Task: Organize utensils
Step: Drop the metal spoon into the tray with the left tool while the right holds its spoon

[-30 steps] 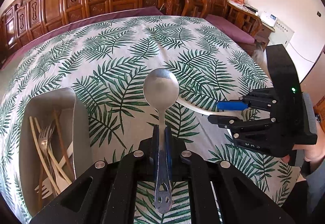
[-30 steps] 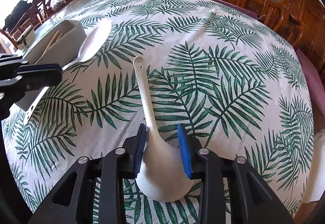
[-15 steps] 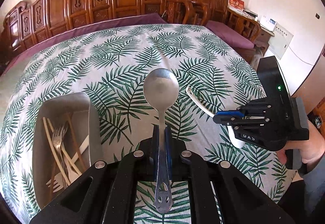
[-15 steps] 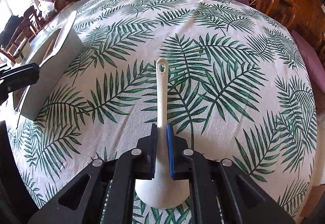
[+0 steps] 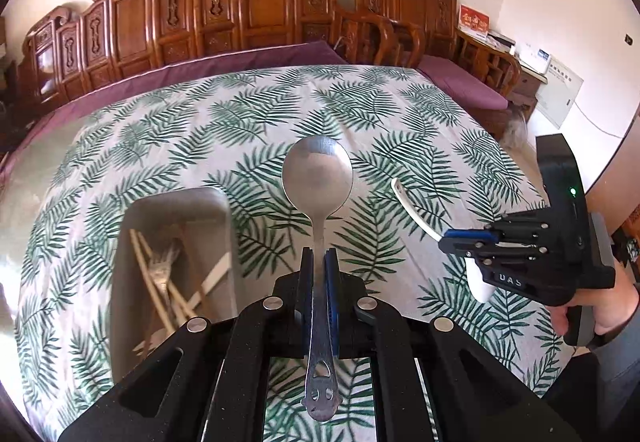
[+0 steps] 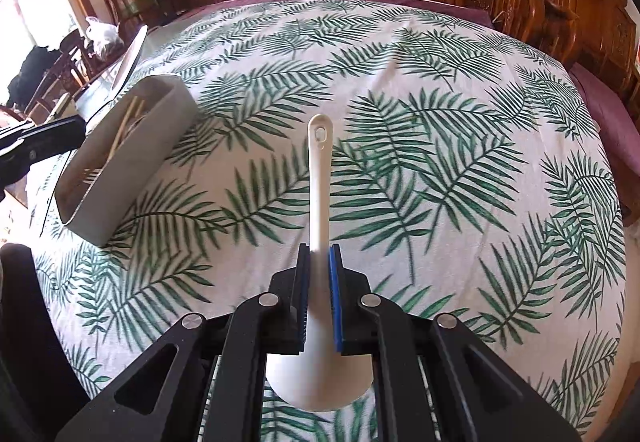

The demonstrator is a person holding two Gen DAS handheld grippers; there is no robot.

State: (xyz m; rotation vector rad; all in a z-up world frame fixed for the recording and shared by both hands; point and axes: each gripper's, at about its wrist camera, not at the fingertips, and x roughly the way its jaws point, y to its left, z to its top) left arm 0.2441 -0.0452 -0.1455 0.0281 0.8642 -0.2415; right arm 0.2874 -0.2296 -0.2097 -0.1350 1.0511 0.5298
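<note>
My left gripper is shut on the handle of a metal spoon, its bowl pointing away above the leaf-print tablecloth. My right gripper is shut on a white plastic spoon, handle pointing away and bowl under the jaws, lifted off the cloth. In the left wrist view that right gripper sits at the right, holding the white spoon. A grey utensil bin stands left of the metal spoon, with a fork and chopsticks inside. The same bin appears at left in the right wrist view.
The table wears a palm-leaf cloth over a purple one. Carved wooden chairs line the far side. A person's hand holds the right gripper at the table's right edge. A plastic bag lies on furniture beyond the left edge.
The right gripper closed on the white spoon and lifted it off the cloth. The left gripper rose with the metal spoon, and the bin now sits closer to its middle.
</note>
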